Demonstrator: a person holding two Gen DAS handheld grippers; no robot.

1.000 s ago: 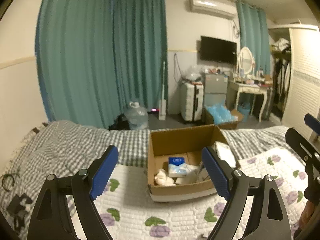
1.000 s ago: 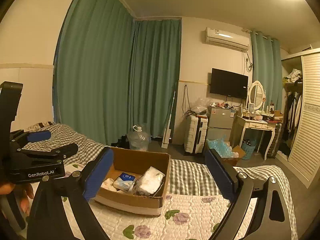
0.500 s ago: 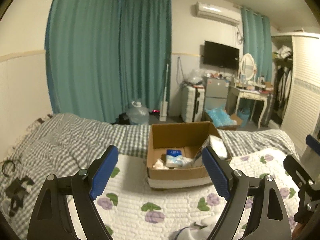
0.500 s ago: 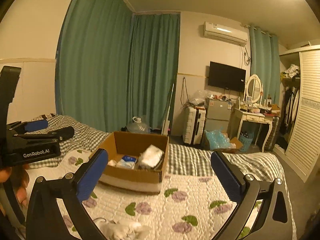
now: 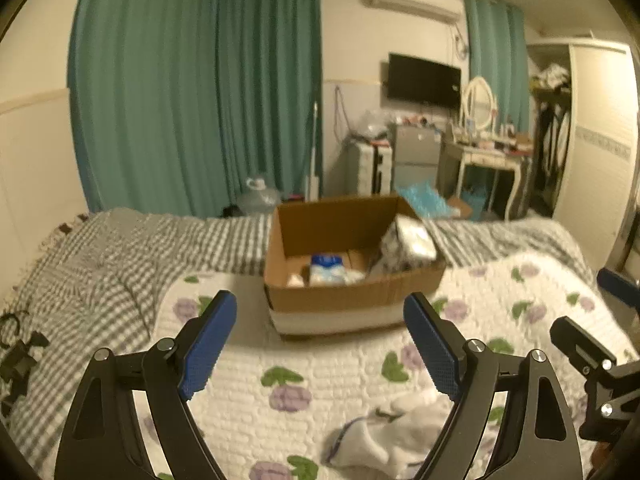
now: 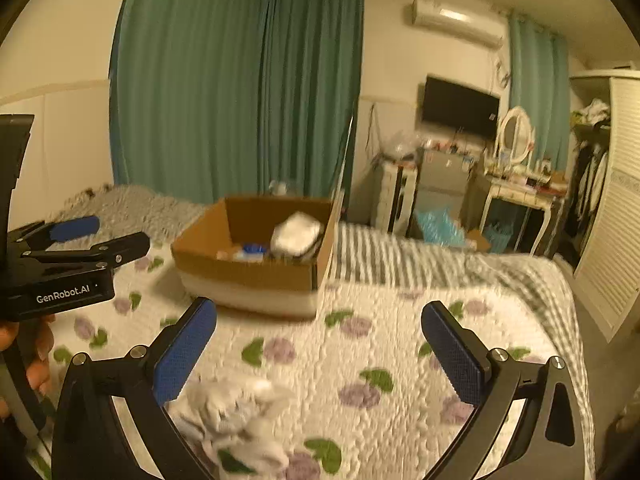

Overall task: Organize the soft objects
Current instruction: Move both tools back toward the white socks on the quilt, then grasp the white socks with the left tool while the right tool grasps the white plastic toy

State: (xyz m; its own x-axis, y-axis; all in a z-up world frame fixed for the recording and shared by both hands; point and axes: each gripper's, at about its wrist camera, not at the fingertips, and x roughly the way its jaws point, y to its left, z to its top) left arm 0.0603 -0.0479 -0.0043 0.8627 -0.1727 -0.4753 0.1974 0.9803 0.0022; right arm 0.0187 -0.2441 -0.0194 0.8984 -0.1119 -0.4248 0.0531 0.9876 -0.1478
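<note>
An open cardboard box (image 5: 352,300) (image 6: 248,276) stands on the bed's floral quilt (image 5: 320,380). It holds a blue tissue pack (image 5: 328,268), a white plastic-wrapped pack (image 5: 412,240) (image 6: 296,234) and other soft white items. A crumpled white cloth (image 5: 384,436) (image 6: 236,416) lies on the quilt in front of both grippers. My left gripper (image 5: 320,344) is open and empty above the quilt, with the cloth near its right finger. My right gripper (image 6: 320,348) is open and empty, with the cloth near its left finger.
A grey checked blanket (image 5: 100,272) covers the bed's left and far side. A black cable (image 5: 16,352) lies at its left edge. Beyond the bed stand teal curtains (image 5: 200,92), a water jug (image 5: 258,198), a suitcase (image 5: 370,168), a dressing table (image 5: 488,160) and a wardrobe (image 5: 592,132).
Both grippers have drawn back from the box and tilted down. The box now sits farther off, and the white cloth has come into view on the quilt below them.
</note>
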